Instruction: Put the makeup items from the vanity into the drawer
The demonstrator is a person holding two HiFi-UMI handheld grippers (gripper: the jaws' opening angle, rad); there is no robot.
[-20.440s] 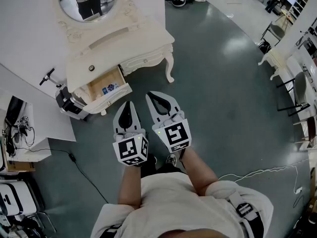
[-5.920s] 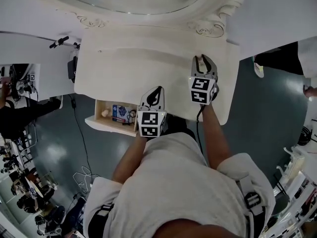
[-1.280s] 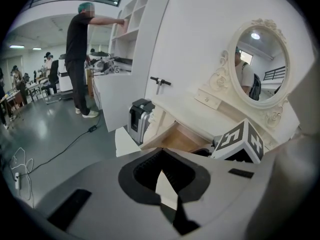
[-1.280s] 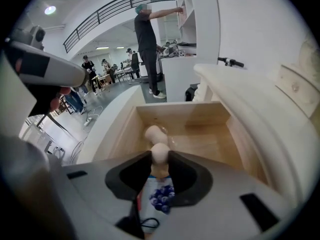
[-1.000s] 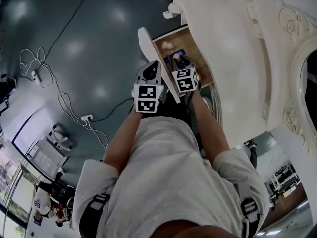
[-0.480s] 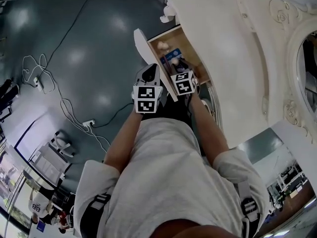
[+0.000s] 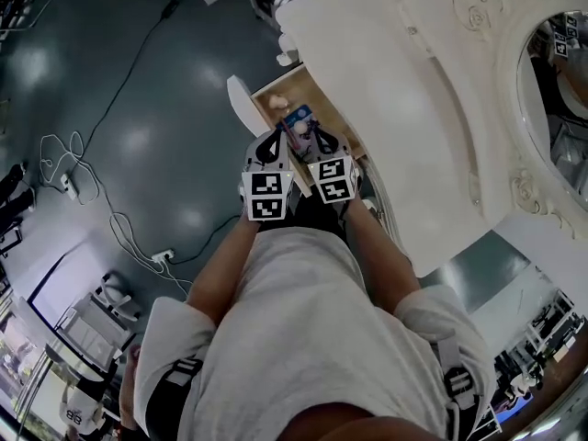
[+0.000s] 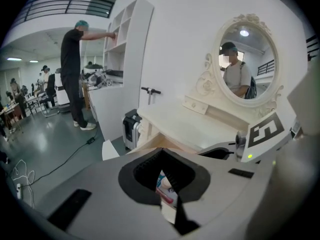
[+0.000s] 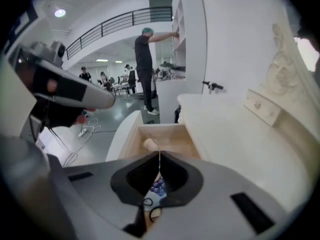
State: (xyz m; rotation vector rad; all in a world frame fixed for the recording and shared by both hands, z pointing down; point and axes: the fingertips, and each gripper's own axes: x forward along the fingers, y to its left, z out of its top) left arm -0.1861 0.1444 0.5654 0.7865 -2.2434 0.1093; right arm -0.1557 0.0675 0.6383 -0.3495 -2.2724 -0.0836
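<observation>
The right gripper (image 7: pixel 318 139) has risen out of the open drawer (image 7: pixel 241 108), where it reached in half a second ago. Its jaws have just been closing and now meet with nothing between them.

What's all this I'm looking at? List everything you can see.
vanity: one, cream, right side of the head view
mirror: one, oval, cream frame, on the vanity
drawer: one, wood inside, pulled open below the grippers
packet: one, blue and white, in the drawer
round lump: one, beige, drawer's far end
cables: several, white and black, on the dark floor
bystander: one, dark clothes, at a white shelf
left gripper: grey, shut, empty
right gripper: grey, jaws just closed, empty
</observation>
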